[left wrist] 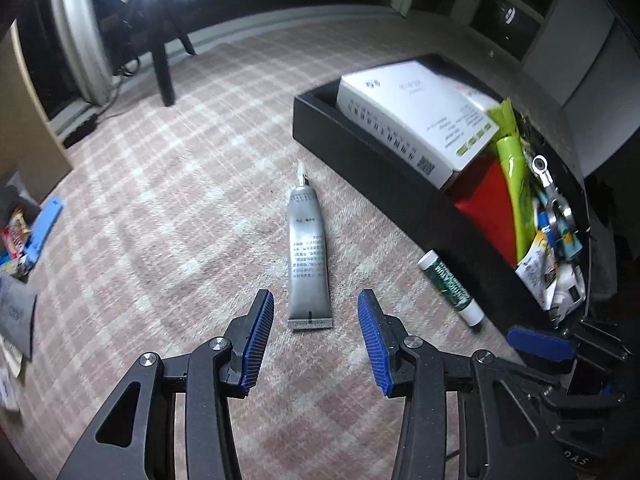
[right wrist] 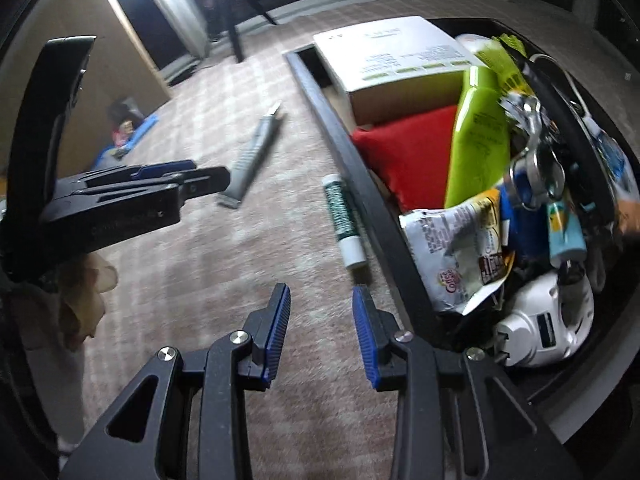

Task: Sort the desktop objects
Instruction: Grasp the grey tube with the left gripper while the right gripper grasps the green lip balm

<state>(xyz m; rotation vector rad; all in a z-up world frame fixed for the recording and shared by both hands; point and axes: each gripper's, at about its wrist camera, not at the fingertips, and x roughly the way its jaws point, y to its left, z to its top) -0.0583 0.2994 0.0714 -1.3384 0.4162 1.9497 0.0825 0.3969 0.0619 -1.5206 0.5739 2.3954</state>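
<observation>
Desktop objects lie partly sorted on a pink-and-white checked cloth [left wrist: 160,184]: a grey tube [left wrist: 309,256] with a pointed nozzle rests flat on the cloth, and a green-and-white stick [left wrist: 450,286] lies just beside the outer wall of a black tray [left wrist: 360,148]. Inside the tray sit a white box [left wrist: 412,116], a red pouch [left wrist: 486,204], a lime-green bottle [left wrist: 514,184], a crumpled creamer packet [right wrist: 456,248] and a white device [right wrist: 540,320], crowded together. The left gripper [left wrist: 316,334] hangs over the cloth with its blue-padded jaws parted and nothing between them; the crimped end of the grey tube lies just ahead of the gap, clear of both pads. The right gripper [right wrist: 322,330] is likewise spread and empty, poised above bare cloth near the tray's wall, with the green-and-white stick [right wrist: 344,220] a little way in front of its fingertips and untouched. In the right wrist view the left gripper [right wrist: 188,178] appears side-on, its tips near the tube's flat end [right wrist: 250,160]. Both views are blurred.
</observation>
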